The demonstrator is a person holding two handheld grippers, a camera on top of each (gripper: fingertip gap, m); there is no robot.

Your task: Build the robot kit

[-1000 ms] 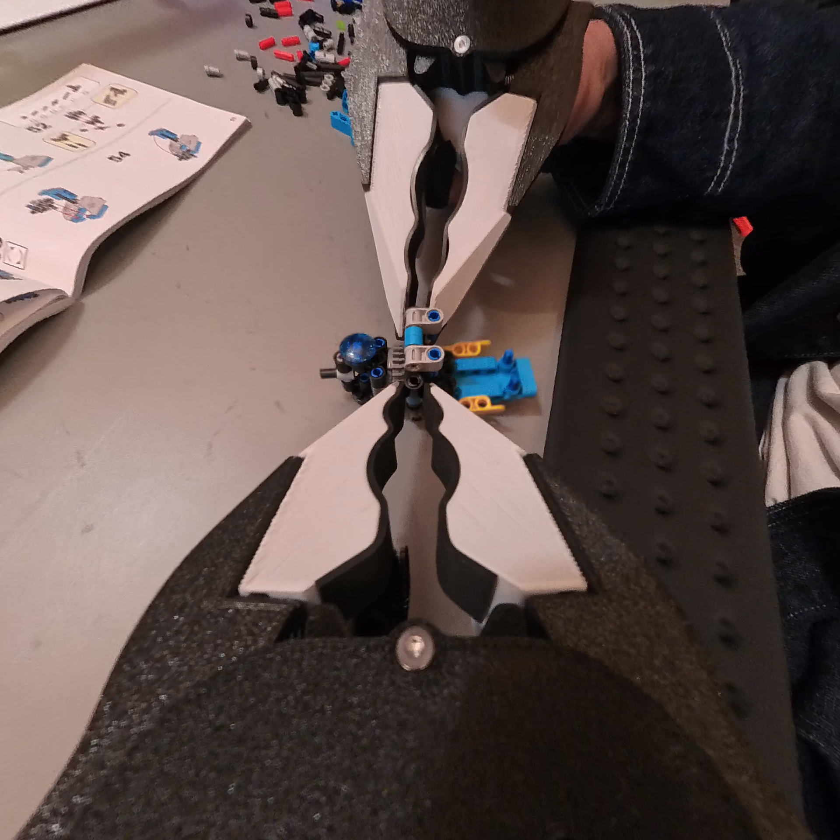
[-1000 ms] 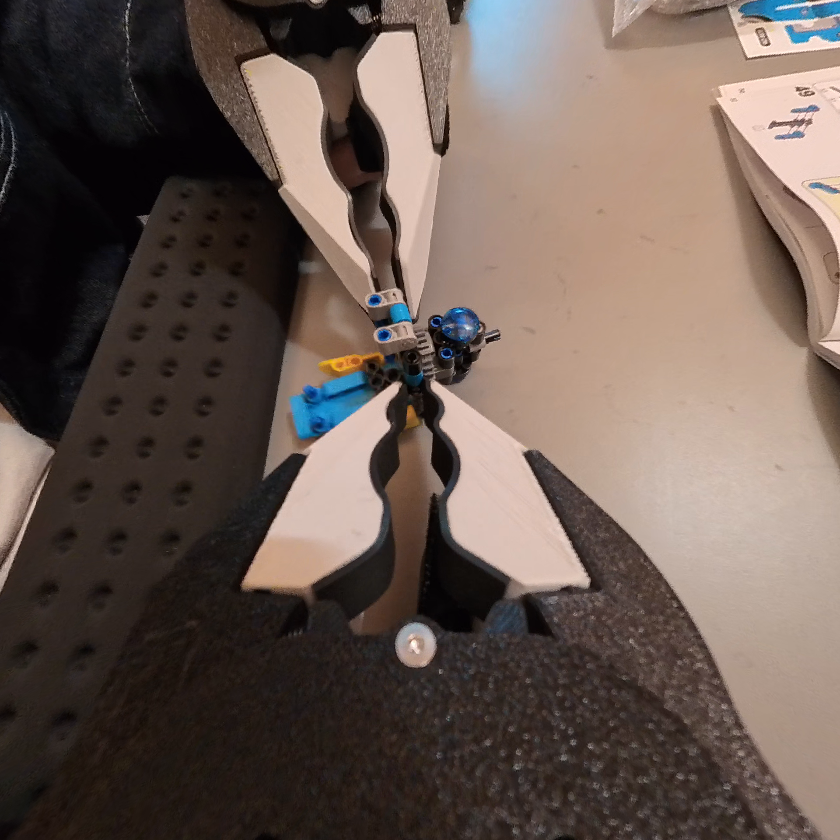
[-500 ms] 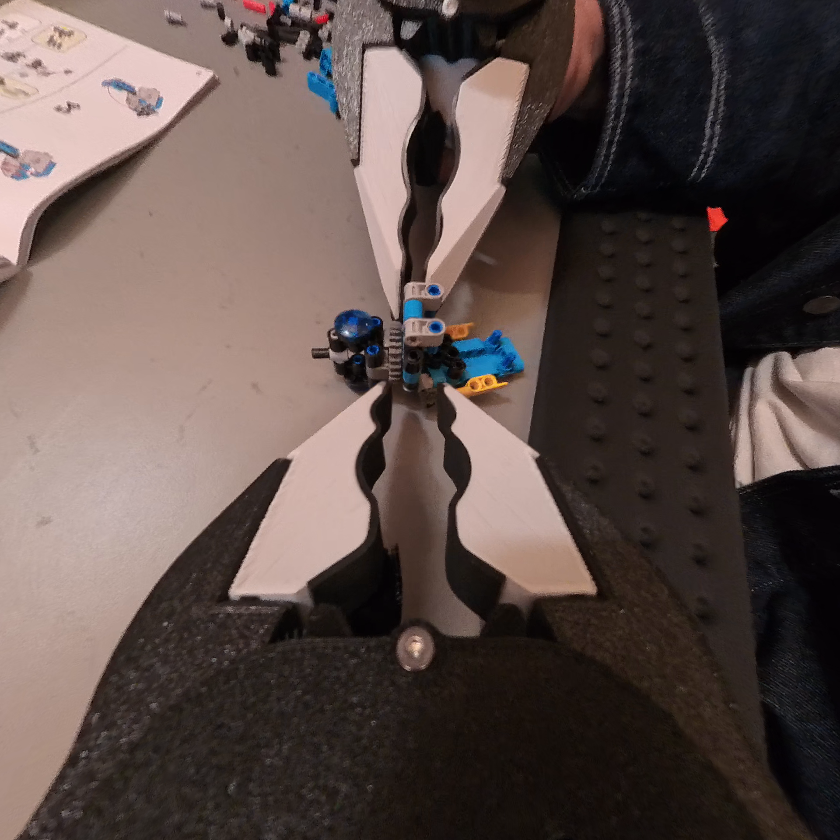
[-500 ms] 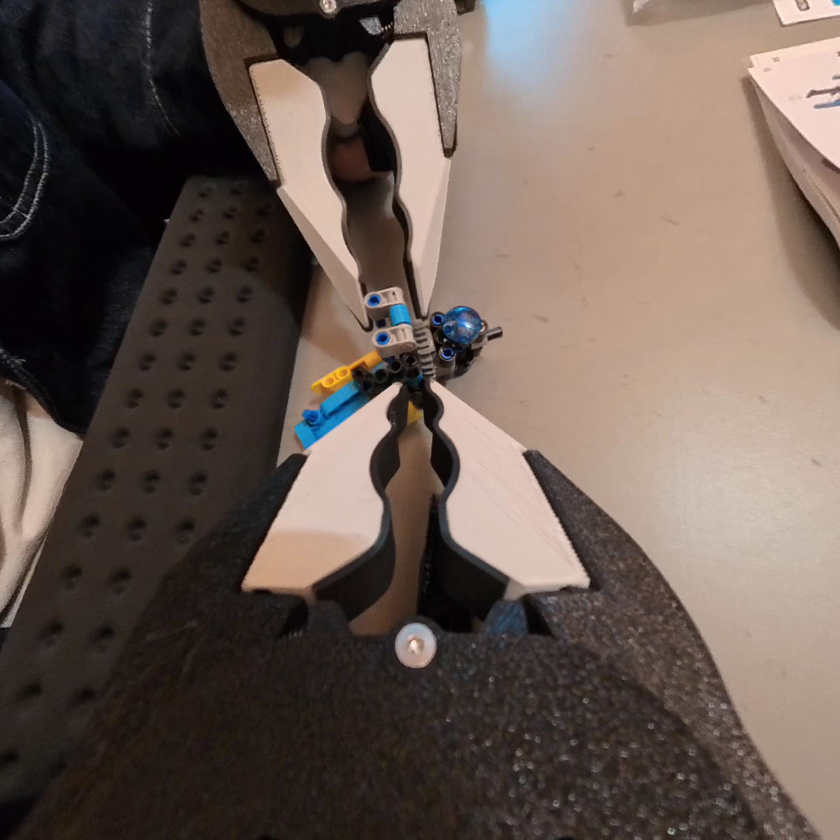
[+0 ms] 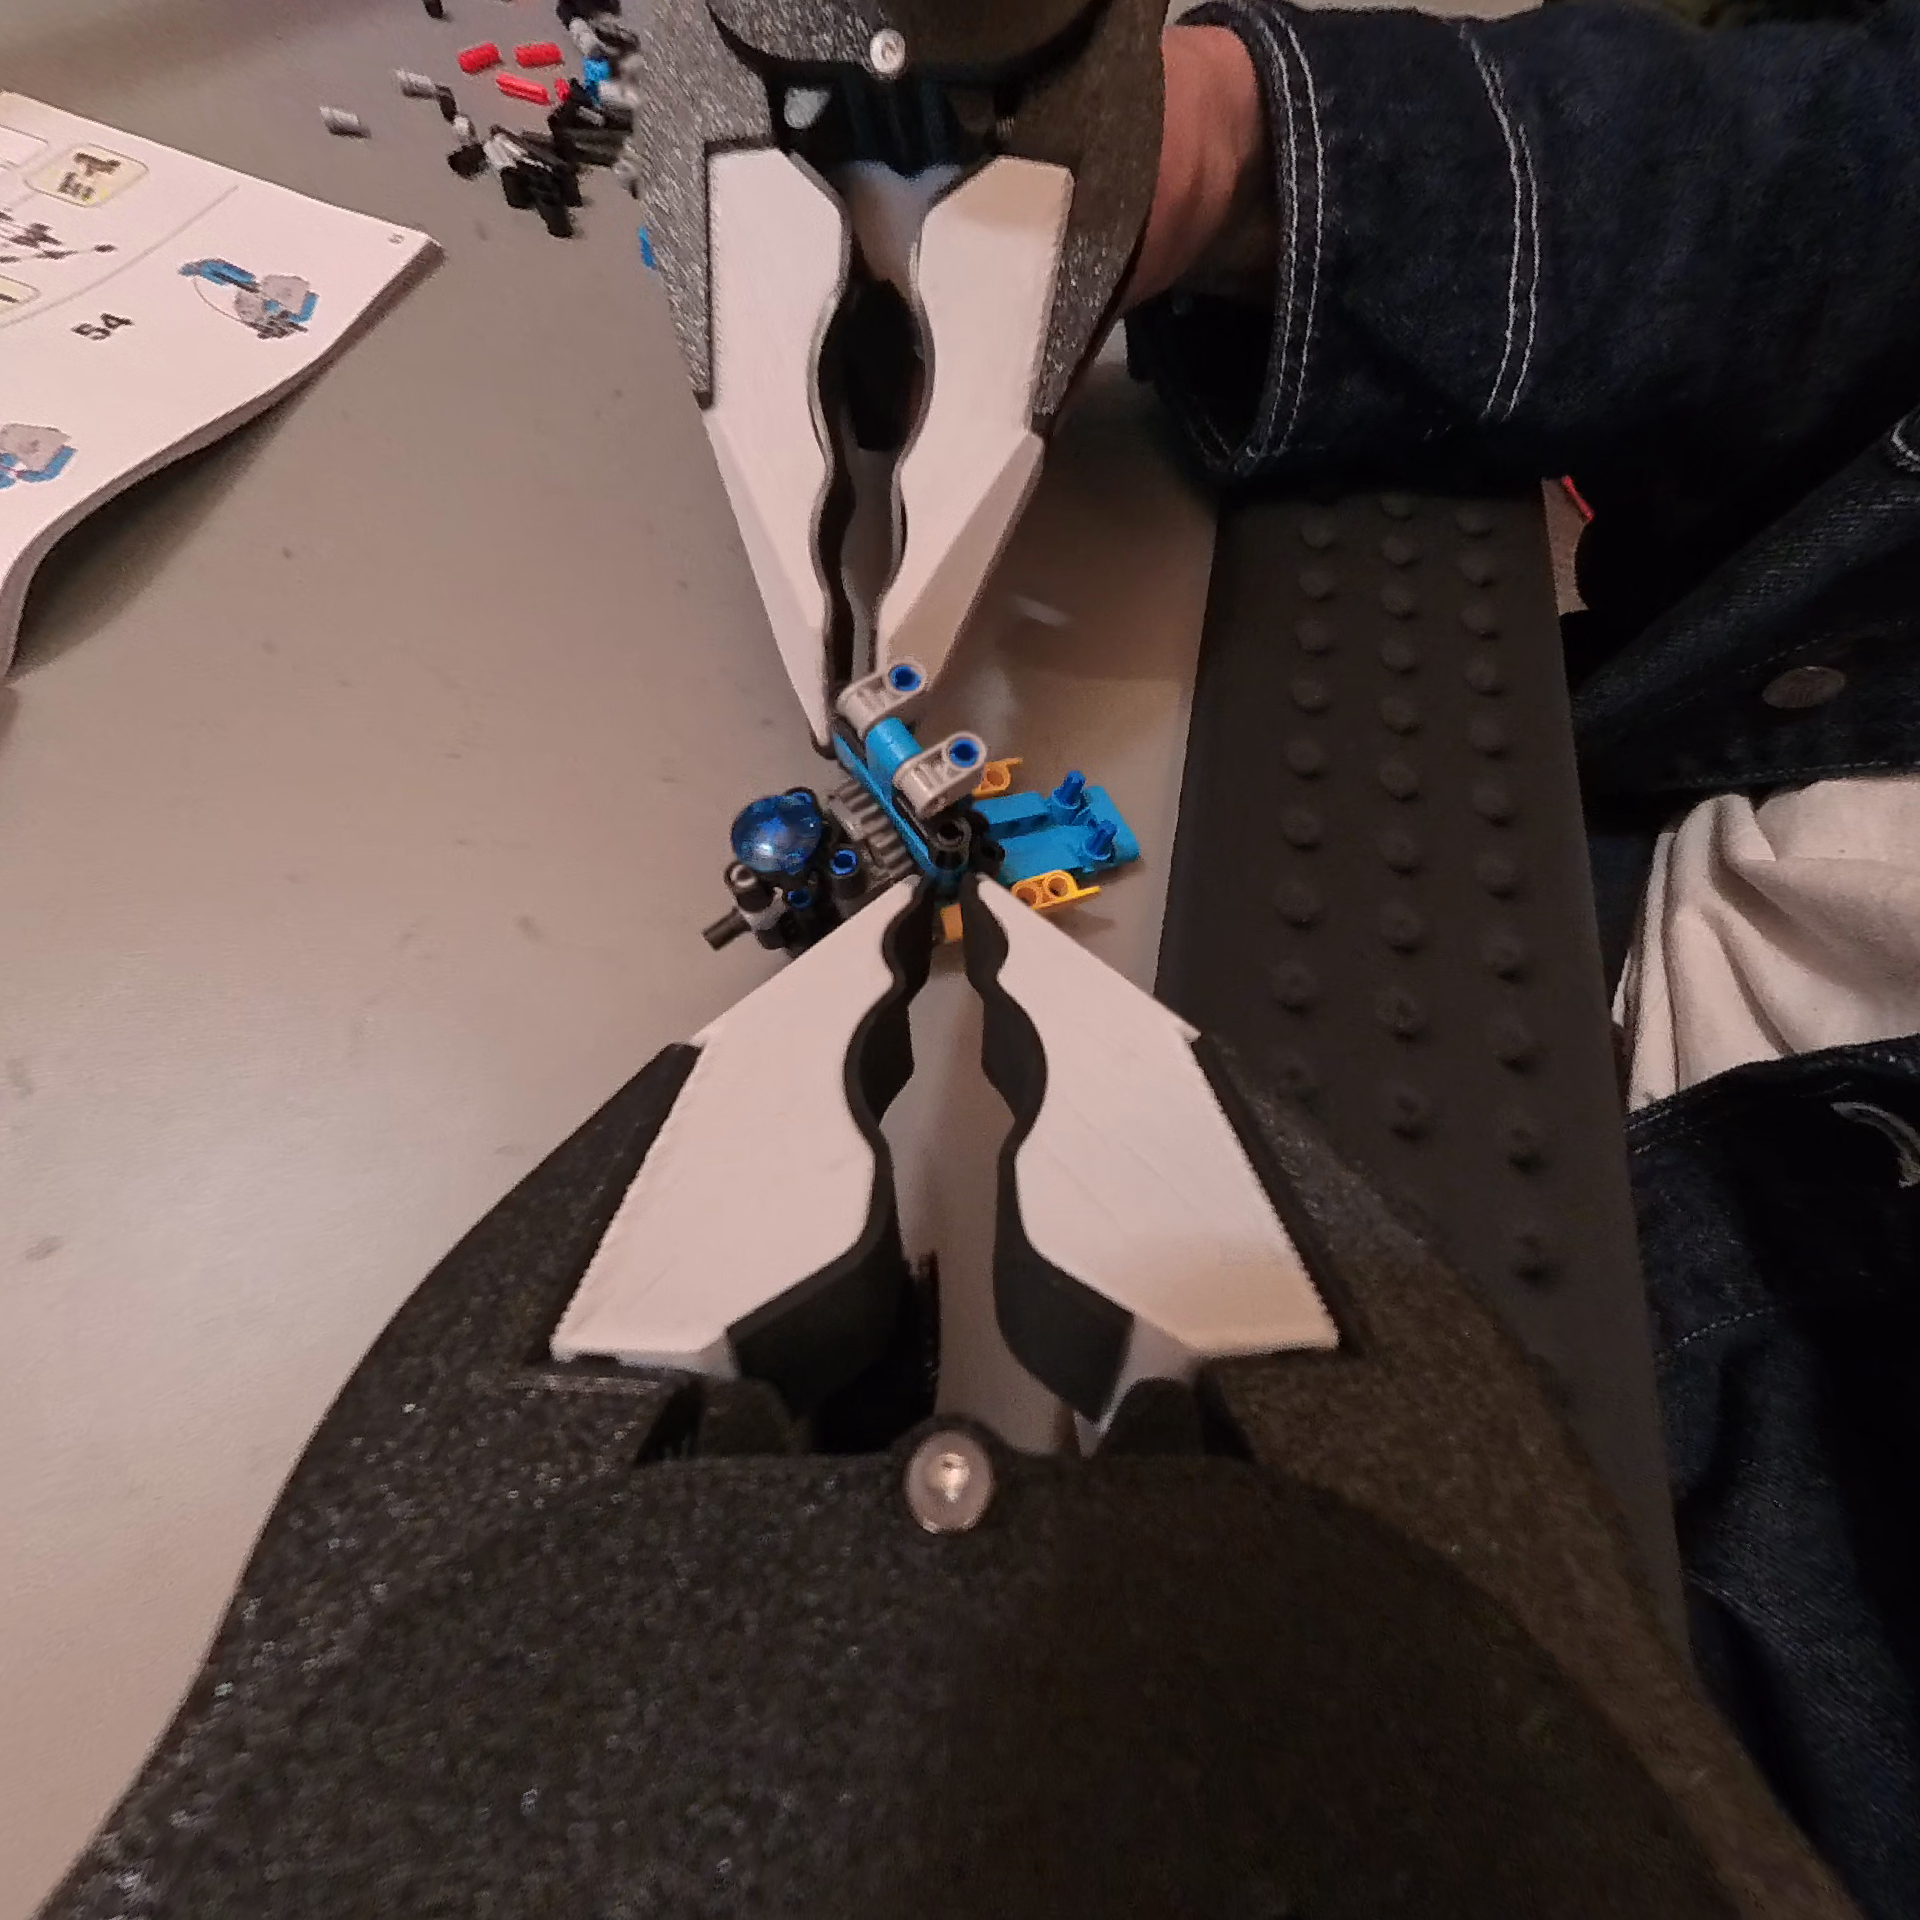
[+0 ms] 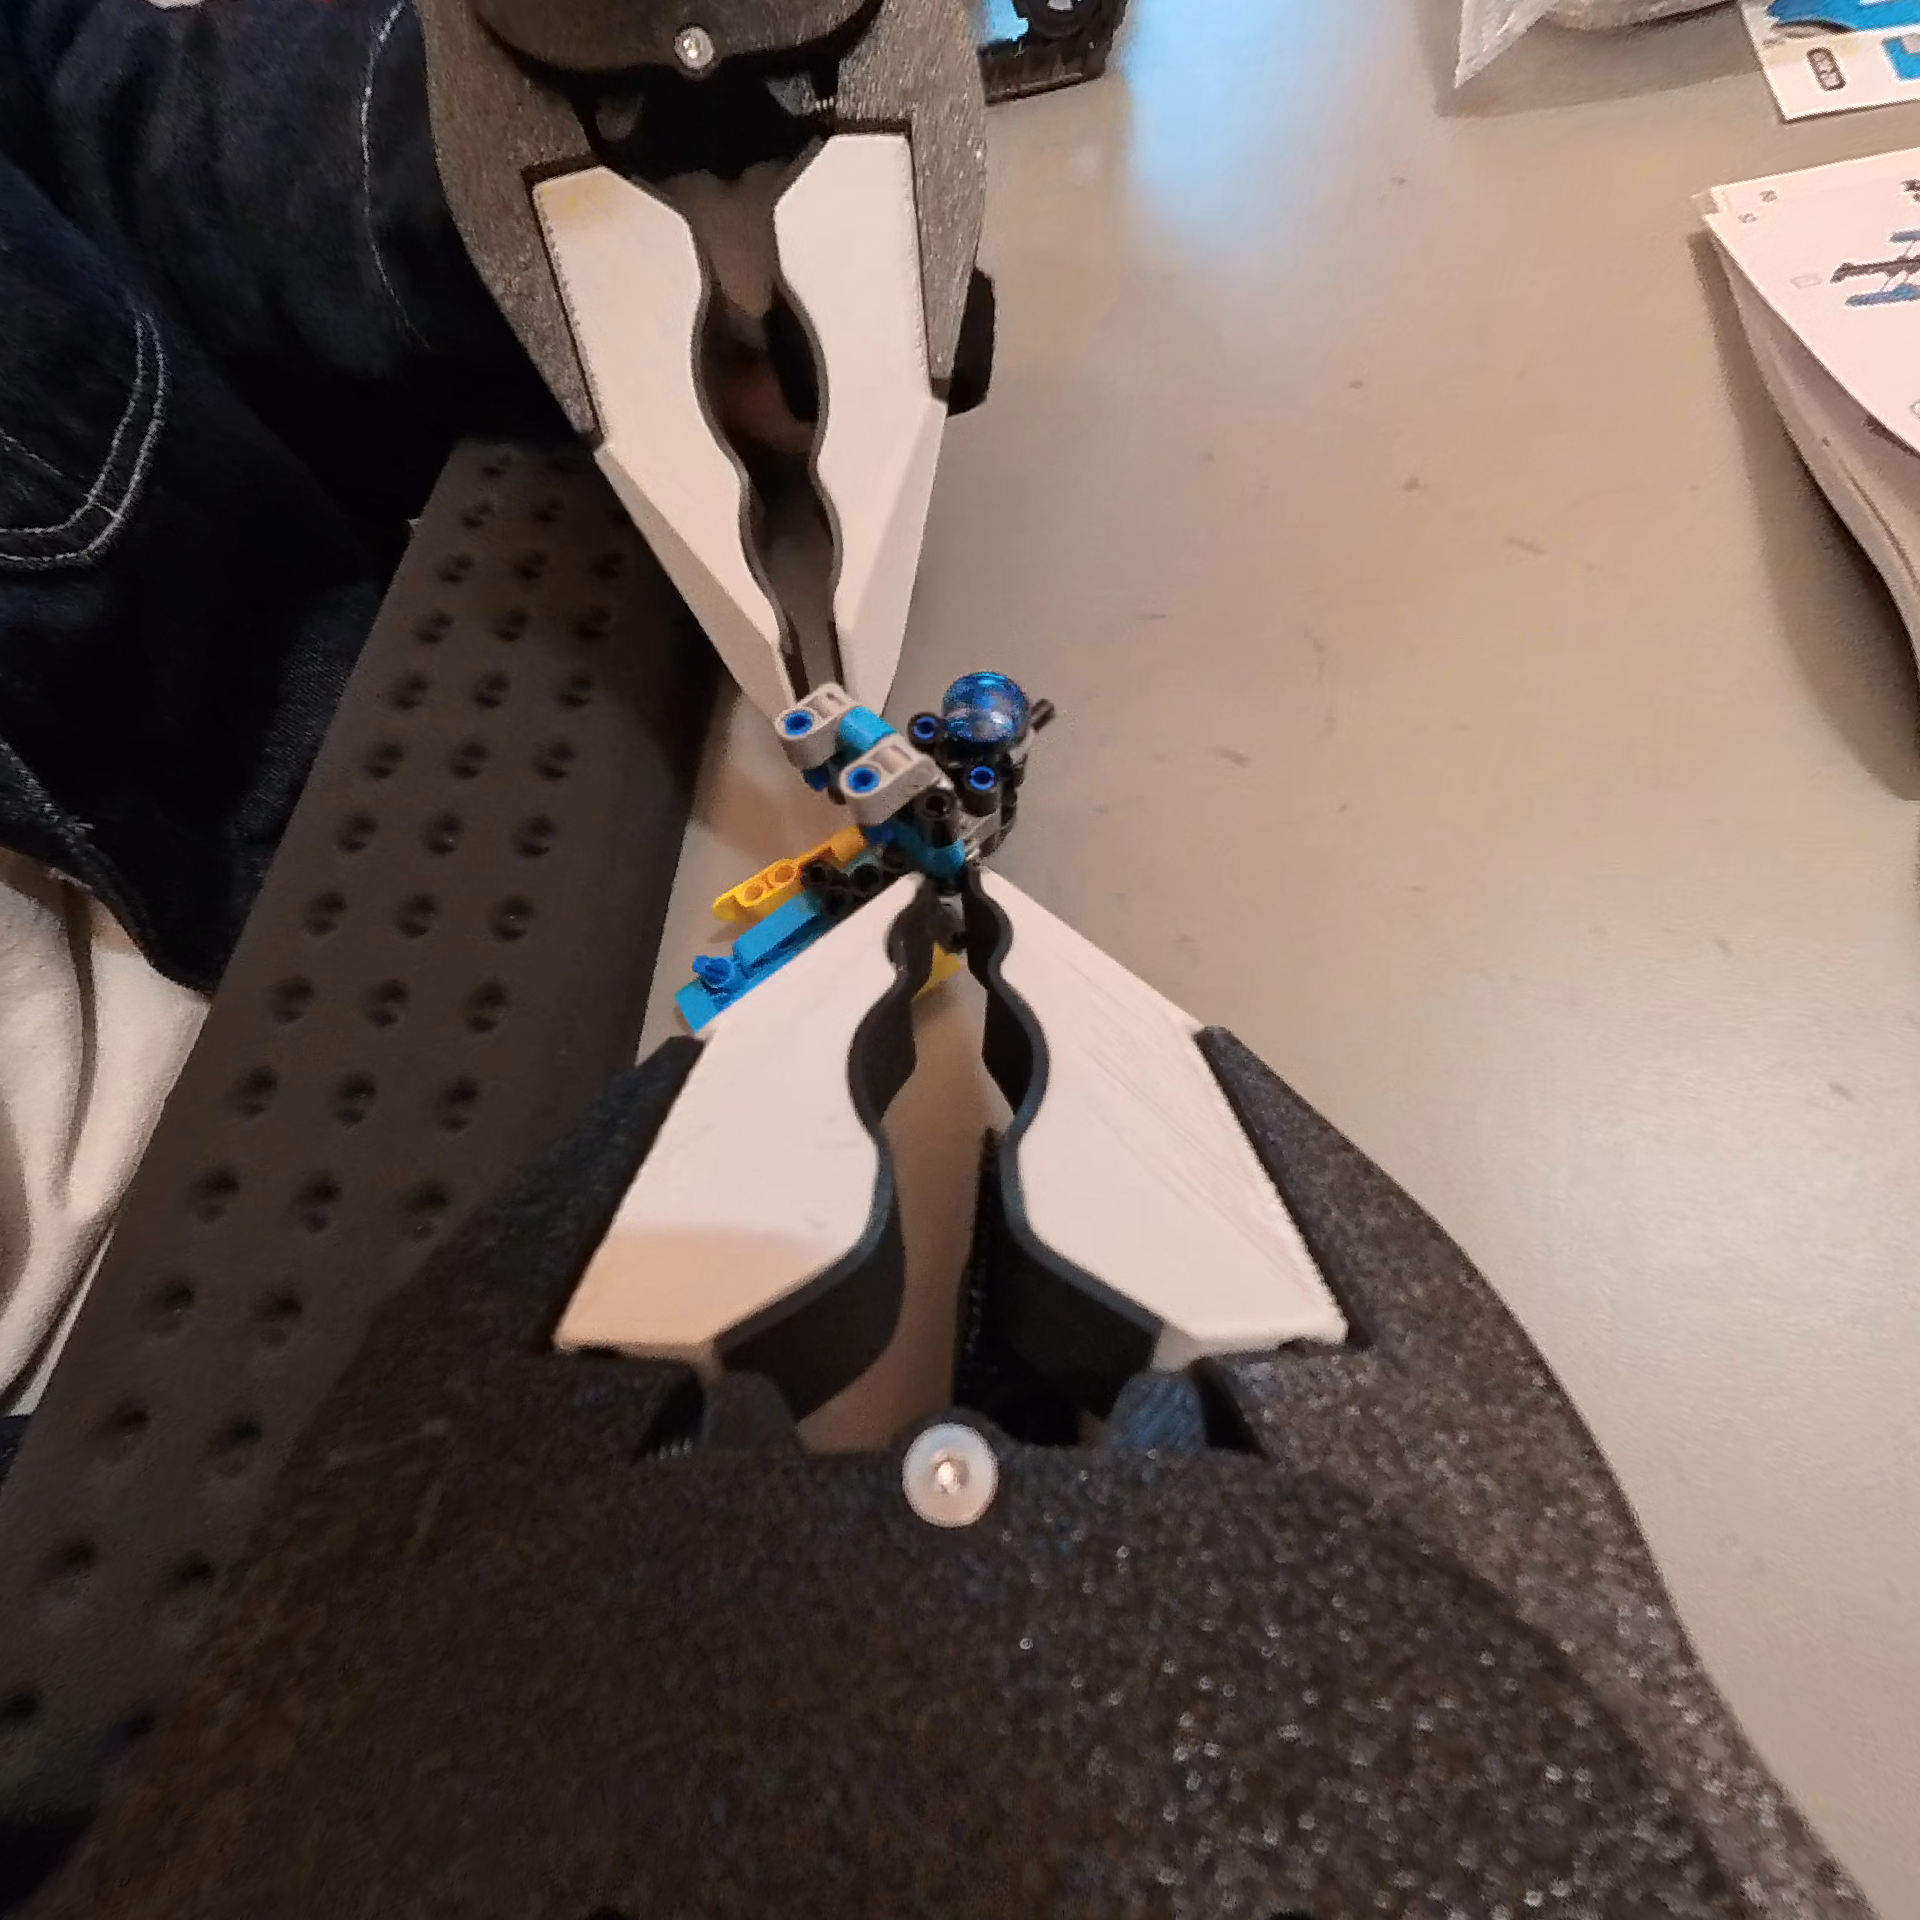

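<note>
A small toy-brick model [image 5: 883,774] with a blue beam, two grey connectors, a clear blue dome [image 5: 774,836] and blue and yellow plates hangs just above the grey table. My left gripper [image 5: 940,894] is shut on its near end. My right gripper [image 5: 860,691] comes from the far side, shut on the end by the grey connectors. In the right wrist view the right gripper [image 6: 943,883] pinches the model [image 6: 883,779] from below, and the left gripper [image 6: 821,681] meets it from above. The beam stands slanted between the two.
A black studded mat [image 5: 1382,935] runs along the table edge beside the model; it also shows in the right wrist view [image 6: 395,935]. An open instruction booklet [image 5: 156,312] and several loose small pieces [image 5: 530,135] lie farther off. A denim sleeve [image 5: 1507,239] is behind the right gripper. Both grippers' tips are close together, under 4 cm apart.
The model has turned between the grippers: the beam with the grey connectors now stands slanted, not straight. Both grippers stayed shut on it.
</note>
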